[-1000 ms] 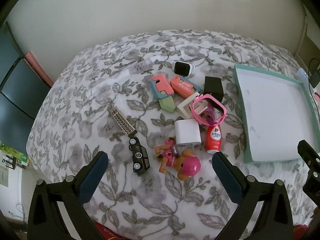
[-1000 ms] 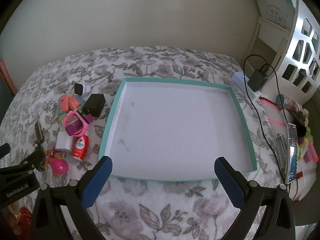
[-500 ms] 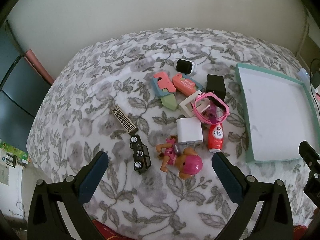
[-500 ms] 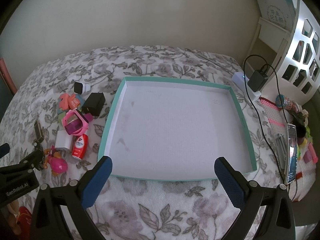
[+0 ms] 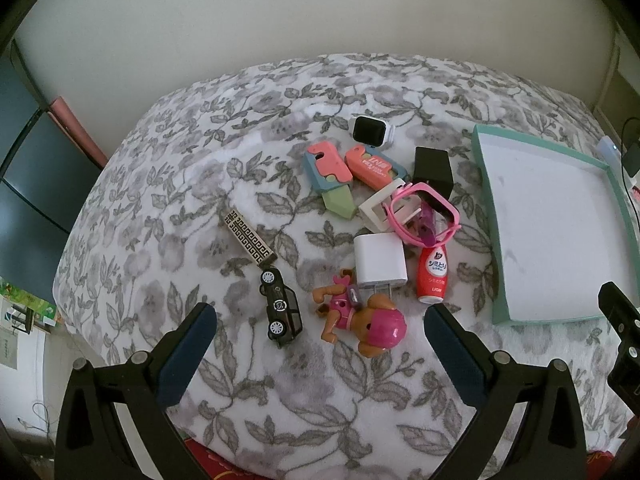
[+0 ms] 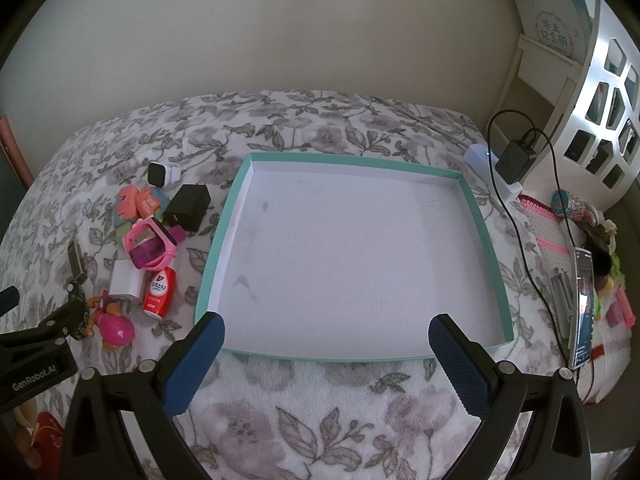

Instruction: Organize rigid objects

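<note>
Bed cover (image 5: 248, 152): soft, fuzzy floral cloth. Tray (image 6: 216, 248) at centre right: matt teal card, white paper-like inside. Pink dog figure (image 5: 360, 320) and red bottle (image 5: 432, 276): glossy plastic.

The left claw (image 6: 8, 300) bears "GenRobot.AI" in white on its body. The small red bottle (image 5: 432, 276) reads "LION" at its base.

A bed covered with a white blanket (image 5: 280, 380) printed in grey leaves carries everything. Ahead of the left tongs (image 5: 320, 336) lies a loose cluster: a black toy car (image 5: 282, 312), a pink dog figure (image 5: 362, 318), a white charger (image 5: 379, 261), a red bottle (image 5: 432, 274), a pink watch (image 5: 424, 216), a black cube (image 5: 434, 170), a patterned bar (image 5: 250, 236) and a smartwatch (image 5: 370, 130). A shallow teal-rimmed tray (image 6: 224, 216) lies flat just ahead of the right tongs (image 6: 326, 342), its near edge between their tips.
</note>
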`<act>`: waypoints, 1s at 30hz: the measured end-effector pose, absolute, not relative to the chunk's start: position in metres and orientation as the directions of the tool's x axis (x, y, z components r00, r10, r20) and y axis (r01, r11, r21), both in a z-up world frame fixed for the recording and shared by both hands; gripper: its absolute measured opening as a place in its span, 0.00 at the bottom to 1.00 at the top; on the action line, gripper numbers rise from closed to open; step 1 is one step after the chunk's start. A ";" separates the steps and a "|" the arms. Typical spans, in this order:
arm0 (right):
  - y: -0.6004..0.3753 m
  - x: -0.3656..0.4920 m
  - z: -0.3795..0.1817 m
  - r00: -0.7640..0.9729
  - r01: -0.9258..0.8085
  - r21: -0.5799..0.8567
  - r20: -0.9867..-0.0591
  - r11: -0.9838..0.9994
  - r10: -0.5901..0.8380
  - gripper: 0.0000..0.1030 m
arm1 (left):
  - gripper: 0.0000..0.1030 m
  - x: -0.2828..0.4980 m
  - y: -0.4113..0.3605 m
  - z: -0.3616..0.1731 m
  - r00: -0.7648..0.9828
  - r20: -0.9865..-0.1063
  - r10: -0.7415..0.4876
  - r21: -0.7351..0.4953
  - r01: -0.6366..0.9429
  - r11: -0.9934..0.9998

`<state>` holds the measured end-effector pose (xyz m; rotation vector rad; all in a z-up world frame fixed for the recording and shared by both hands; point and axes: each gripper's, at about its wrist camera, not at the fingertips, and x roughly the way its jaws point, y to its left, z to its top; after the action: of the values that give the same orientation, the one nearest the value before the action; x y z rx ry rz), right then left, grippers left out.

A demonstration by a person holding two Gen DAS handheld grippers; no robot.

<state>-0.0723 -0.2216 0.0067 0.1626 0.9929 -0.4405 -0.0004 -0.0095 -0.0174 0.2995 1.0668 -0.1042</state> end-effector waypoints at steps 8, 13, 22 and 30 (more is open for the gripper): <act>-0.221 -0.072 0.006 0.466 0.430 -0.067 -0.838 0.900 -0.285 1.00 | 1.00 0.000 -0.010 -0.017 0.482 -0.874 0.059 0.190 0.229 0.955; -0.221 -0.072 0.006 0.465 0.430 -0.067 -0.838 0.900 -0.285 1.00 | 1.00 0.000 -0.009 -0.018 0.481 -0.875 0.058 0.189 0.228 0.955; -0.221 -0.071 0.005 0.461 0.428 -0.067 -0.841 0.901 -0.282 1.00 | 1.00 0.000 -0.009 -0.018 0.481 -0.875 0.058 0.188 0.228 0.955; -0.220 -0.071 0.005 0.460 0.426 -0.068 -0.842 0.902 -0.281 1.00 | 1.00 0.000 -0.009 -0.018 0.482 -0.875 0.055 0.186 0.228 0.956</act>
<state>-0.0707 -0.2204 0.0054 0.1607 1.0026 -0.4374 -0.0004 -0.0088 -0.0183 0.2949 1.0671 -0.1075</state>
